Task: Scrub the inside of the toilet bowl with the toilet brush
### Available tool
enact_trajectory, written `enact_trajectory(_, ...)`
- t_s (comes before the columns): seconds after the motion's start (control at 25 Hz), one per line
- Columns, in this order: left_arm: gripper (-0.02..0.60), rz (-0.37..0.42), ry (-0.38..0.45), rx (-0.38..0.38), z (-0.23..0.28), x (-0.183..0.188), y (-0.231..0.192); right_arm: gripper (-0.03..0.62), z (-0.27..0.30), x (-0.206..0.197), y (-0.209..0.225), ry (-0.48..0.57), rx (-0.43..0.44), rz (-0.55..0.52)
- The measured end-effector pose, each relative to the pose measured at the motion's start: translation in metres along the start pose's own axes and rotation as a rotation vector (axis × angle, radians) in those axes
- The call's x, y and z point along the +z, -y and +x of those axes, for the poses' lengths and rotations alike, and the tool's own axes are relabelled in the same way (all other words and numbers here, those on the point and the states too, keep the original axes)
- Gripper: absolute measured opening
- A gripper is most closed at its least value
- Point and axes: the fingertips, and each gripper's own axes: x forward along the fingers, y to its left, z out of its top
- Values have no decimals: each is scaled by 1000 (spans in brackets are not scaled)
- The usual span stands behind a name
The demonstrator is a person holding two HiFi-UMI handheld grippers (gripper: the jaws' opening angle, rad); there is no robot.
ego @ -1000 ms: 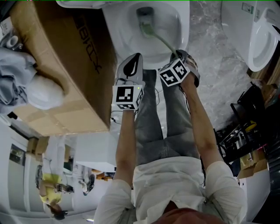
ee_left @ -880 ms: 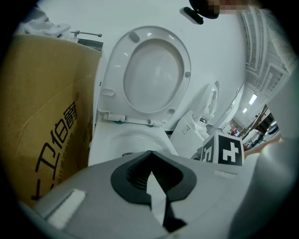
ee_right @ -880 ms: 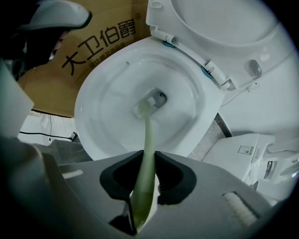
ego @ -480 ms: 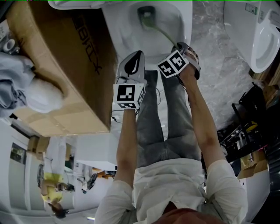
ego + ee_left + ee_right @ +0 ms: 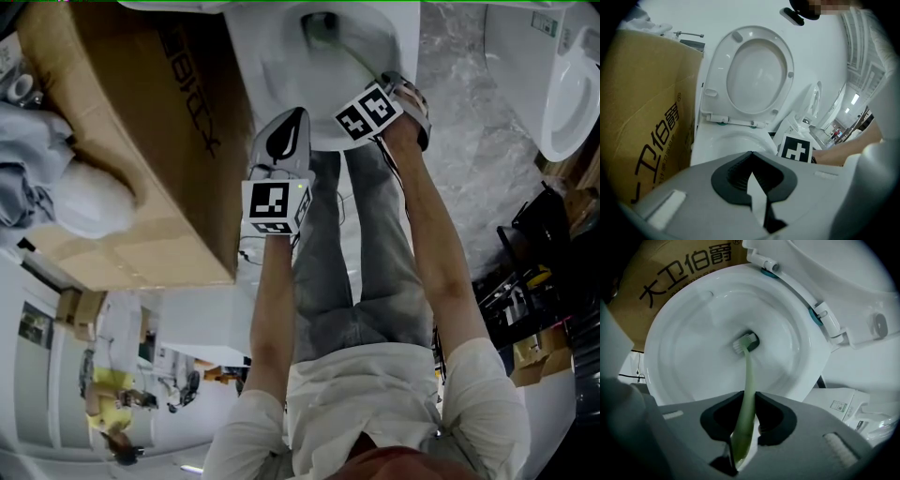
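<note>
Pinches the pale green plastic toilet brush by its thin handle in the right tongs, with the bristle head down at the drain of the white ceramic toilet bowl. Holds the left tongs pressed together on nothing, just beside the bowl's near rim, next to a brown printed cardboard box, facing the raised white seat lid.

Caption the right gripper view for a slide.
Right hand-held gripper clamps green toilet brush, head deep in the toilet bowl.

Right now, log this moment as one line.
right gripper: shut on toilet brush | brush head: at bottom of toilet bowl | left gripper: shut, empty
</note>
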Motion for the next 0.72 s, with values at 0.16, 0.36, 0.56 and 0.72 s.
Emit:
enact_trajectory(0.16, 18, 0, 4, 0, -4, -1, 1, 75, -3, -1, 0, -1, 3, -6)
enact_trajectory(0.36, 18, 5, 10, 2, -10, 0, 4, 75, -12, -17, -12, -6, 23, 1)
enact_trajectory(0.56, 18, 9, 17, -1, -19, 2, 13, 74, -31, -37, -25, 20, 67, 67)
enact_trajectory(0.72, 18, 15, 17, -11, -32, 6, 24, 74, -57, -49, -30, 77, 118, 191)
